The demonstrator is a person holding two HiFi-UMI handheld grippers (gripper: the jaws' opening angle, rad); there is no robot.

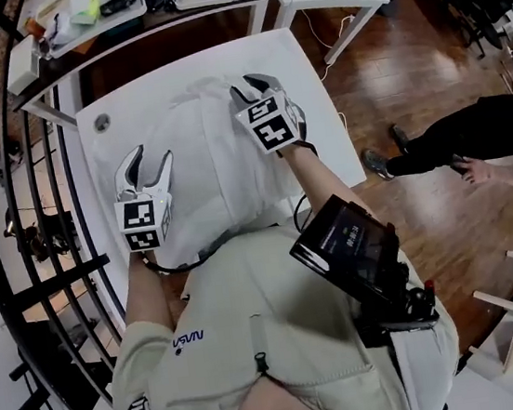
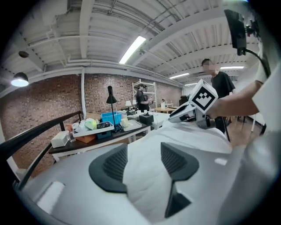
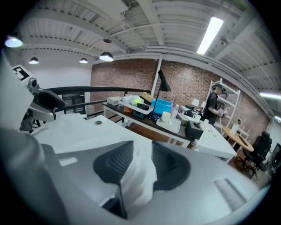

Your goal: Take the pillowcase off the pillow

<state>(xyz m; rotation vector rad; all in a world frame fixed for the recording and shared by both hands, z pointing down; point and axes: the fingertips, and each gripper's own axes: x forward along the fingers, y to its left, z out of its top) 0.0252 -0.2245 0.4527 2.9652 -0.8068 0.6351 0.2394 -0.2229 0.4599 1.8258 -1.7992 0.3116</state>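
A white pillow in its white pillowcase lies on the white table. My left gripper hovers at the pillow's near-left side. Its jaws stand wide apart, and in the left gripper view the white cloth shows between them without the pads pressing on it. My right gripper is over the pillow's far-right part. In the right gripper view a bunched fold of pillowcase stands up in the gap between its parted pads.
A dark desk behind the table carries trays, a blue bin and a lamp. A black railing runs along the left. A person stands on the wood floor at right. A black device hangs at my hip.
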